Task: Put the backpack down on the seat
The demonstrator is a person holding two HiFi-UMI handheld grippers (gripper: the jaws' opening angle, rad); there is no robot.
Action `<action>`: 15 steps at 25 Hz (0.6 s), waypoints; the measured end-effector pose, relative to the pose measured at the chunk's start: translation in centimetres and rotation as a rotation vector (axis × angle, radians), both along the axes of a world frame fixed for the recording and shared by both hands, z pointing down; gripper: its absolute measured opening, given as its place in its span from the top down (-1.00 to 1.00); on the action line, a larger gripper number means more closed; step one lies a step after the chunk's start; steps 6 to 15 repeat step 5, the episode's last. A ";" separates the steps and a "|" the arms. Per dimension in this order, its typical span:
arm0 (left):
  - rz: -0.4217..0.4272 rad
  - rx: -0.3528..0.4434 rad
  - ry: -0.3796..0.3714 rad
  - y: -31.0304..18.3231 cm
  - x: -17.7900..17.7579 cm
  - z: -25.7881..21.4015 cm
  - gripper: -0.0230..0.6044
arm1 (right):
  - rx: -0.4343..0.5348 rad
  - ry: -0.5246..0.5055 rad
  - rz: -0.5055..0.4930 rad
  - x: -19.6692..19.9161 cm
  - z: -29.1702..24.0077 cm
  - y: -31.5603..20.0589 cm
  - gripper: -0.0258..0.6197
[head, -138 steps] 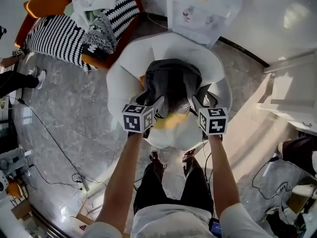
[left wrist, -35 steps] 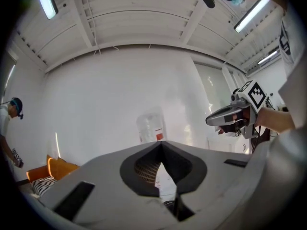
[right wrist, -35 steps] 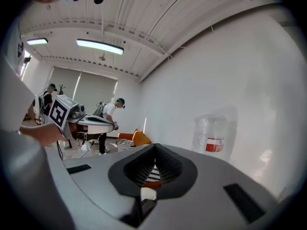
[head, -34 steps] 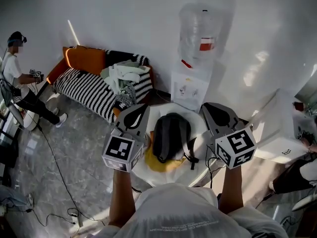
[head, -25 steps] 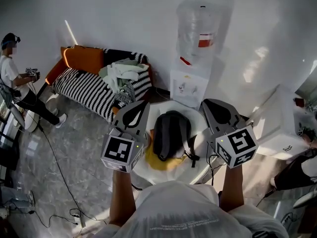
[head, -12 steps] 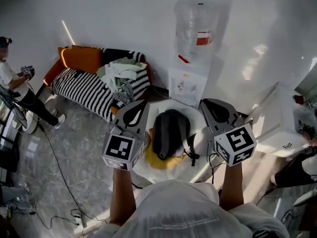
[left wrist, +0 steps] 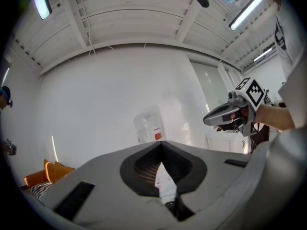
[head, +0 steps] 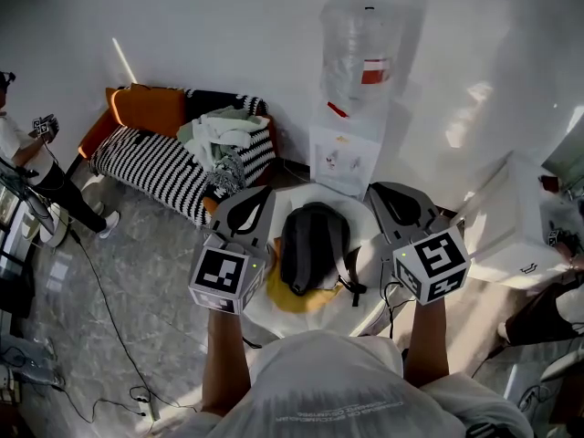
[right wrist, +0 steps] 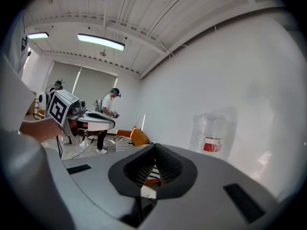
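One job looks finished: the backpack lies on the white seat, and I judge nothing is left for you but to draw back. Your left claw, beside its left flank, is pressed together on nothing. Your right claw, opposite, is likewise closed and empty.

Dark grey backpack with yellow underside, white seat, black-and-white striped sofa with orange cushion
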State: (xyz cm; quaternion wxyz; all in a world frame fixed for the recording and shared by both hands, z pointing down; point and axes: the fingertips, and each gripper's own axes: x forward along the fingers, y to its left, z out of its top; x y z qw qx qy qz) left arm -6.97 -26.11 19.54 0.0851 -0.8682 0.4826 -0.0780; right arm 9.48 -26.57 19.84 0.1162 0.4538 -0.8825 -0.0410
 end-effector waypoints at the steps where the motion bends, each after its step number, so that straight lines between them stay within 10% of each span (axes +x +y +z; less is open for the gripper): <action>1: 0.001 -0.003 0.001 -0.1 0.0 0.1 0.93 | -0.002 -0.002 0.001 0.1 0.0 0.0 0.91; 15: 0.010 -0.011 -0.001 -0.4 0.2 0.6 0.93 | -0.009 0.000 0.011 0.3 0.4 -0.3 0.91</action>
